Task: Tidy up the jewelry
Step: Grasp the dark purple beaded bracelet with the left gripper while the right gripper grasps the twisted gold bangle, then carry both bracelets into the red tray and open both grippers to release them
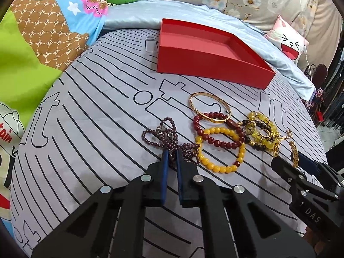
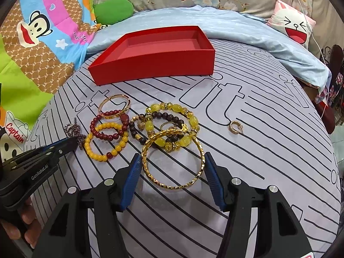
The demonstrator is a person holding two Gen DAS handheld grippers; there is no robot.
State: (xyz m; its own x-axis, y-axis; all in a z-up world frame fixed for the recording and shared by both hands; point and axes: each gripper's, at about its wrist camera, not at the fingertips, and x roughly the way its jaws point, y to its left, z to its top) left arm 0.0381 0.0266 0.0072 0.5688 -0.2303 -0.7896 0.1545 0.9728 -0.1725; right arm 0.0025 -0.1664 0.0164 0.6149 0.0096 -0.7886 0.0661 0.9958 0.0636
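An empty red box (image 1: 206,64) (image 2: 154,64) sits at the far side of a grey striped bedsheet. Jewelry lies in a pile in front of it. My left gripper (image 1: 171,153) is shut on a purple bead strand (image 1: 163,134) (image 2: 74,130) that still rests on the sheet. My right gripper (image 2: 172,158) (image 1: 294,161) straddles a large gold bangle (image 2: 173,160), its blue pads (image 2: 133,172) touching the bangle's two sides. Beside them lie a yellow bead bracelet (image 1: 221,148) (image 2: 105,142), a dark red bead bracelet (image 1: 215,129), a thin gold bangle (image 1: 209,107) (image 2: 115,105) and a yellow-and-brown bead cluster (image 2: 169,124).
A small gold earring (image 2: 235,126) lies alone right of the pile. A light blue blanket (image 2: 236,28) and a cartoon pillow (image 2: 292,28) lie behind the box. A colourful cartoon quilt (image 1: 43,32) covers the left side.
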